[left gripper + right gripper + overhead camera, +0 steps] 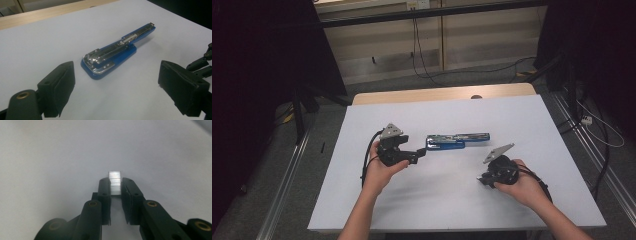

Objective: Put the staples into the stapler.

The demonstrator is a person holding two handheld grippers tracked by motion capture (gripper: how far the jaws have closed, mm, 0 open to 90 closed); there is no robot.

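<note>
Stapler (pixel 457 141) lies opened out mid-table on the white sheet (pixel 512 115), well clear of every edge. Left gripper (pixel 419 153) sits just beside it, jaws wide and empty. Right gripper (pixel 115 185), near the front edge, pinches a staple strip (pixel 115 182).

left hand-held gripper (pixel 412 156): black body, grey three-cornered plate on top, black cable looping off the near-left side
right hand-held gripper (pixel 486 181): same black build, grey plate, black cable running near-right
jaws: matte black, blocky rectangular pads
linkage: rounded black arms, brass-coloured pivot bushings, small screws
forearms: bare, no sleeves
</note>
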